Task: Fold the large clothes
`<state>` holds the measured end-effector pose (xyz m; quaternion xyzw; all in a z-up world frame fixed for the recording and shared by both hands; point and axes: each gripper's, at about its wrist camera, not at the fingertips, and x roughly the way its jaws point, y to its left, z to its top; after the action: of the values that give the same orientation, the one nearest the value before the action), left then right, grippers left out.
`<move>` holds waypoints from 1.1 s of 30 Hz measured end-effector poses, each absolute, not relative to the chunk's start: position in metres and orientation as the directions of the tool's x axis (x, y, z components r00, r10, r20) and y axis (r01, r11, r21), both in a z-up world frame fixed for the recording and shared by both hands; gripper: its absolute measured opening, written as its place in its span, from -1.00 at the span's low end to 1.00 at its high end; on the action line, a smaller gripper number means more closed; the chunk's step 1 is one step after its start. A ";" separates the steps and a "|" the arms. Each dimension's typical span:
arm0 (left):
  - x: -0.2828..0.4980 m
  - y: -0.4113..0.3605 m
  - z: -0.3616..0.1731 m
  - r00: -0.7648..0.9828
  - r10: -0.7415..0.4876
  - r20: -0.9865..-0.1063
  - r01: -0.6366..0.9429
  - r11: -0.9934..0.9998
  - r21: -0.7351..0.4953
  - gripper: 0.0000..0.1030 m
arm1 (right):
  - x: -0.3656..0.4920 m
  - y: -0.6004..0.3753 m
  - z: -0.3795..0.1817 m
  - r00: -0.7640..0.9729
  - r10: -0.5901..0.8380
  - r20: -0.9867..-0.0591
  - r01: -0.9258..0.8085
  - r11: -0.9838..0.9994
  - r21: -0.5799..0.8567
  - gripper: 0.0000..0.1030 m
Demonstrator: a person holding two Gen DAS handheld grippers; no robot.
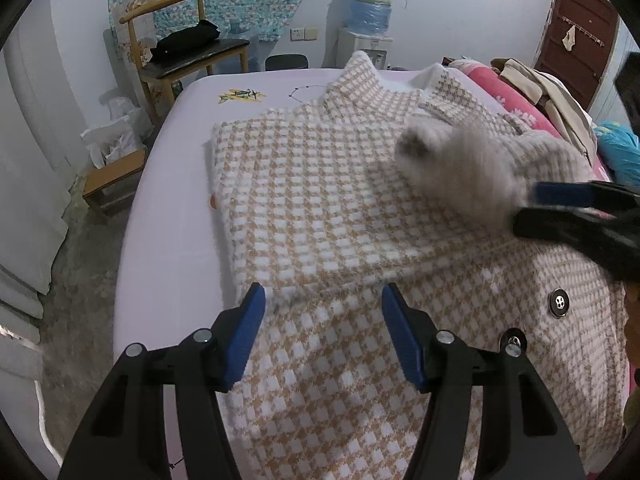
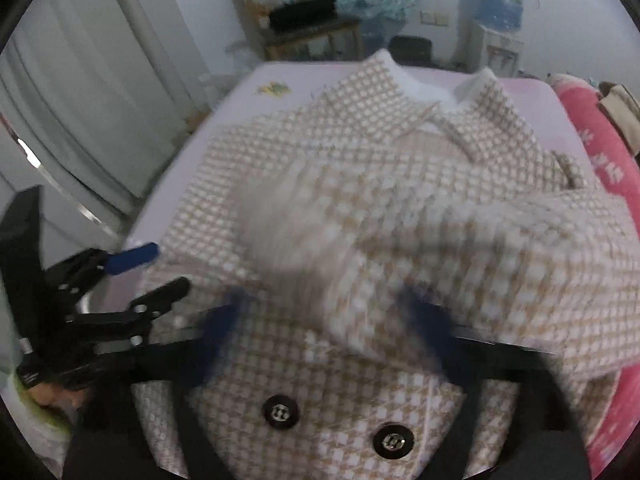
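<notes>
Houndstooth wool in tan and white makes up the coat [image 1: 340, 208], which is spread across a bed [image 1: 168, 240] covered by a smooth pale lilac sheet. In the left wrist view the weave is seen sharply: one sleeve has been laid over the chest, its fluffy edge running across the body of the garment just ahead of the left claw [image 1: 323, 336]. That claw is held with its blue-padded fingers [image 1: 246, 336] apart above the fabric, nothing being gripped between them. A dark, shiny round button [image 1: 559, 302] is shown on the right front panel. The right claw [image 1: 560, 200] enters this view from the right edge, its tips lost in a blurred, fuzzy cuff, so it cannot be told there whether cloth is pinched.

From the right wrist camera the picture is heavily smeared. Two dark buttons [image 2: 280, 411] are seen close to the lens, something the other view lacks, and a thick sleeve [image 2: 480, 264] is draped across the frame over the right claw [image 2: 336, 336]. Its blue fingers appear spread, yet whether fabric is caught cannot be told. The left claw [image 2: 156, 272] is visible at the left.

Only the left view renders clearly a wooden chair [image 1: 188, 52] and a water dispenser [image 1: 370, 12] against the far wall. A pink patterned quilt [image 1: 516, 100] lies along the right side of the bed.
</notes>
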<state>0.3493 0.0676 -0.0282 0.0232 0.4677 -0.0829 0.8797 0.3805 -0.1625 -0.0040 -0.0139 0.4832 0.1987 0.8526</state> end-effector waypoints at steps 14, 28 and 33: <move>0.354 0.065 0.005 0.550 -0.369 -0.749 0.261 0.928 -0.265 0.15 | 0.349 -0.278 0.011 0.534 0.547 -0.645 -0.208 0.824 0.527 0.59; 0.434 0.042 -0.045 0.369 -0.494 -0.787 0.051 0.856 -0.514 0.12 | 0.323 -0.305 -0.036 0.529 0.482 -0.698 -0.068 0.844 0.532 0.05; 0.447 0.023 -0.041 0.368 -0.463 -0.807 0.084 0.881 -0.466 -0.79 | 0.322 -0.318 -0.044 0.528 0.473 -0.705 -0.023 0.838 0.545 0.05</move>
<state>0.4470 0.0229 -0.0414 -0.1764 0.5361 -0.1692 0.8080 0.3219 -0.3182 -0.0443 0.2430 0.4629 0.1479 0.8395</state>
